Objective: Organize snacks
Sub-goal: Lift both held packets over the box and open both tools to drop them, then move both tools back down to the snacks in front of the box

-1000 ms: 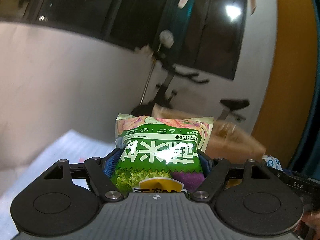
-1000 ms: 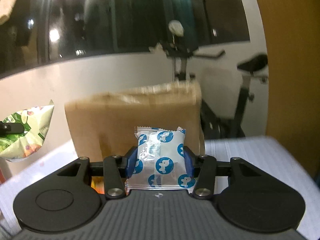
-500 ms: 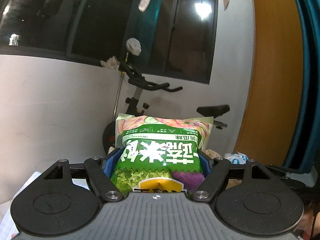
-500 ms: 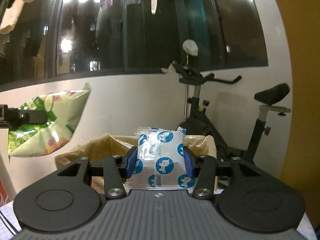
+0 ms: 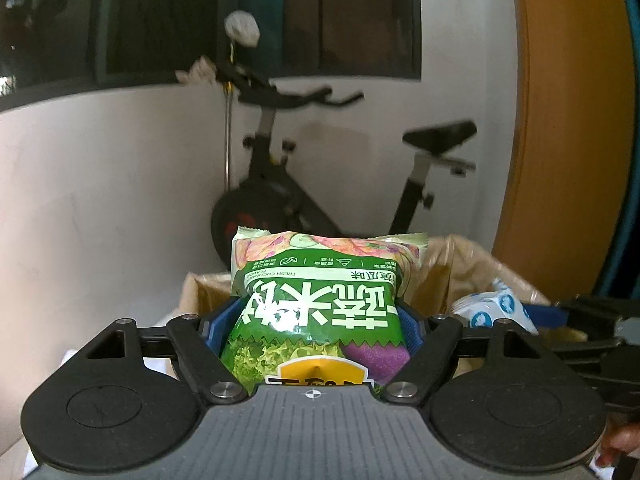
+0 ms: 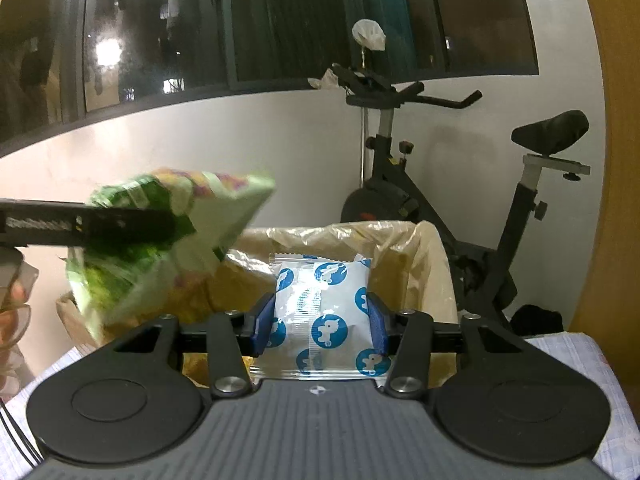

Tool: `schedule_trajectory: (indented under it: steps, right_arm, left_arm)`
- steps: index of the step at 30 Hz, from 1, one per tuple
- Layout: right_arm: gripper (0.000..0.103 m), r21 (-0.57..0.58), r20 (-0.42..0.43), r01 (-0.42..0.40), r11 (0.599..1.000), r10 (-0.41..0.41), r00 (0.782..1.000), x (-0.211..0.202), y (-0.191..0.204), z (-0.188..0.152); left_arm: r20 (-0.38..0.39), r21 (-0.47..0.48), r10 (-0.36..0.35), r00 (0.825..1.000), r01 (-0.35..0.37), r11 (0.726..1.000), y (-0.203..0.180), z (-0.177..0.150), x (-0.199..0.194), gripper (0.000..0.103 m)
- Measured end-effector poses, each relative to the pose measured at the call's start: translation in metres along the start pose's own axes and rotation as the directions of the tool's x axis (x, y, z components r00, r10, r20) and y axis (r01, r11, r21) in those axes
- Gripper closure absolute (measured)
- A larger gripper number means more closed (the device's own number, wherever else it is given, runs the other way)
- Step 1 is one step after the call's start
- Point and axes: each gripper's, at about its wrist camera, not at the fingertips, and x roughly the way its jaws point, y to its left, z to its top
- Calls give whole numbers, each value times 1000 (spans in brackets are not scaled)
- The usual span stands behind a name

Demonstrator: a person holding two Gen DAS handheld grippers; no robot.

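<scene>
green cucumber snack bag [image 5: 320,312] clamped between the blue pads of the left gripper [image 5: 316,320], bag upright, top seal up, printed text upside down in the left wrist view. in the right wrist view the same bag [image 6: 168,240] shows blurred at left, tilted, held above the left rim of the lined cardboard box [image 6: 424,264]. white packet with blue round logos [image 6: 324,320] pinched between the blue pads of the right gripper [image 6: 322,324], upright, over the box opening; it also shows at the right of the left wrist view [image 5: 494,312]. both grippers' jaws are closed on their snacks, pads pressing the sides. the box has a clear plastic liner [image 6: 332,236] folded over its rim; some yellowish contents inside, too unclear to name. box sits on a table with a light checked cloth [image 6: 572,356]. behind it a black exercise bike [image 6: 432,216] against a white wall [image 6: 200,152], dark windows [image 6: 320,20] above, orange panel [image 5: 560,120] at right. fingertips [image 6: 12,312] visible at the left edge.
</scene>
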Motion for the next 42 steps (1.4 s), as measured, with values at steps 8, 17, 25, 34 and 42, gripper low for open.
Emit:
schedule_trajectory:
  steps: [8, 17, 25, 34, 42]
  right_arm:
    - [51, 34, 27, 24, 999, -25, 999, -16, -4, -1]
    - [51, 97, 64, 0, 995, -6, 998, -44, 0, -9]
    - [51, 107, 68, -4, 994, -4, 998, -54, 0, -12]
    - [51, 110, 73, -26, 994, 18, 997, -70, 11, -27]
    - [51, 70, 55, -38, 997, 34, 998, -84, 36, -52]
  left_arm:
    - [-43, -18, -21, 999, 21, 1000, 13, -14, -5, 19]
    - [-31, -122, 12, 999, -16, 992, 26, -7, -6, 10]
    - [-13, -161, -9, 1000, 7, 987, 33, -6, -11, 8]
    - [11, -143, 39, 999, -37, 989, 54, -23, -57, 8]
    - [56, -118, 83, 995, -76, 990, 84, -57, -104, 8]
